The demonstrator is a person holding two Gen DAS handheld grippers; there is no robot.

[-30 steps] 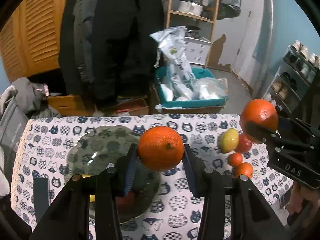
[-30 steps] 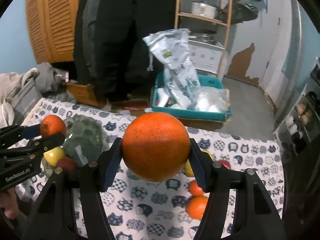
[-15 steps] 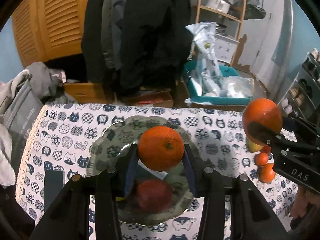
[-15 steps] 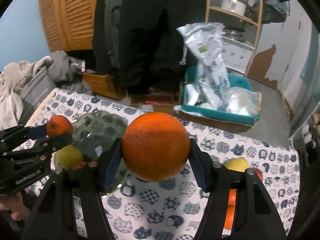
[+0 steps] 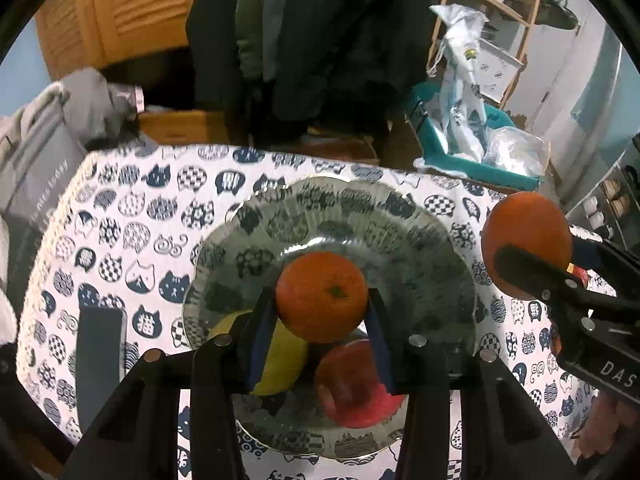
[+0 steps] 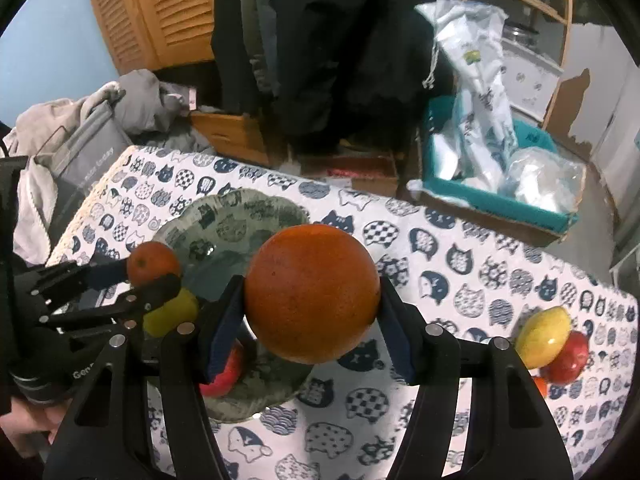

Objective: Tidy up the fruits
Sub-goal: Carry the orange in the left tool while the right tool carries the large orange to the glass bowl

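Note:
My left gripper [image 5: 322, 320] is shut on a small orange [image 5: 322, 296] and hangs over the glass plate [image 5: 340, 224], where a yellow lemon [image 5: 280, 356] and a red apple [image 5: 354, 386] lie. My right gripper [image 6: 310, 324] is shut on a large orange [image 6: 312, 292], held above the plate's [image 6: 236, 220] right edge. In the left wrist view the large orange [image 5: 526, 240] and the right gripper's fingers [image 5: 532, 272] show at the right. The right wrist view shows the small orange [image 6: 153, 262] in the left gripper's fingers [image 6: 156, 286], above the lemon [image 6: 172, 312] and apple [image 6: 224, 372].
A cat-patterned cloth [image 6: 440, 248] covers the table. A lemon [image 6: 542, 336], a red apple [image 6: 570, 358] and a small orange [image 6: 540, 386] lie at its right end. A dark flat object [image 5: 98, 356] lies left of the plate. A teal bin with bags [image 6: 496, 176] stands beyond the table.
Both grippers have moved left and down with their oranges. The plate, with its lemon and apple, has come under the left gripper, and the loose fruit has slid out of the left view.

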